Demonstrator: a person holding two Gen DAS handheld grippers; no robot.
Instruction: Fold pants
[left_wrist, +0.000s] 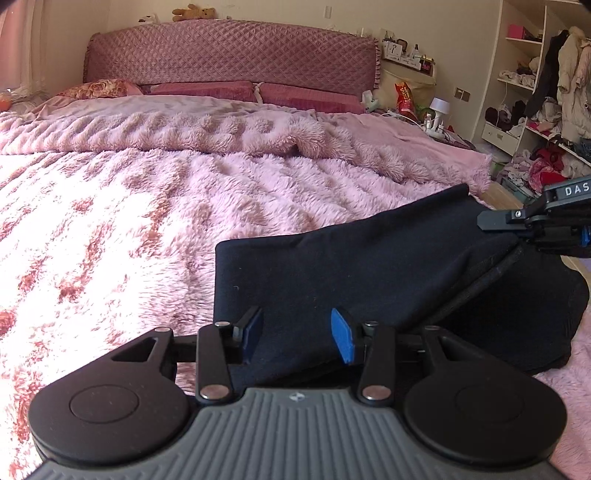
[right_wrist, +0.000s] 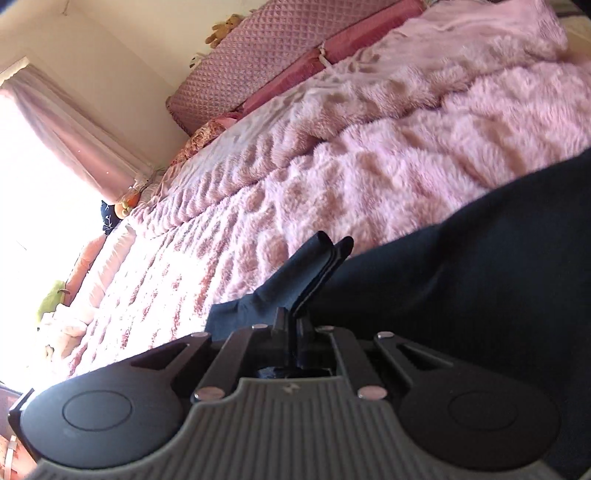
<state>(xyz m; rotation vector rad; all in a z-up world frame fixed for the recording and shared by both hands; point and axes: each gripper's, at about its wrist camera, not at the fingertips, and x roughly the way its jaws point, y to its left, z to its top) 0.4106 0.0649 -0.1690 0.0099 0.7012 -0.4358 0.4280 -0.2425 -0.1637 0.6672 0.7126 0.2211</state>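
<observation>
Dark navy pants (left_wrist: 369, 266) lie folded on the pink fluffy blanket at the bed's near right corner. My left gripper (left_wrist: 298, 334) is open, its blue pads either side of the pants' near edge, with cloth between them. My right gripper (left_wrist: 517, 227) enters from the right edge and is shut on a raised part of the pants. In the right wrist view the right gripper (right_wrist: 295, 325) is shut on a bunched fold of the pants (right_wrist: 461, 280), which sticks up past the fingers.
The pink fluffy blanket (left_wrist: 147, 206) covers the bed, with pillows and a quilted headboard (left_wrist: 229, 55) at the far end. A cluttered nightstand (left_wrist: 424, 110) and open shelves with clothes (left_wrist: 546, 110) stand to the right. A bright curtained window (right_wrist: 44, 155) is on the left.
</observation>
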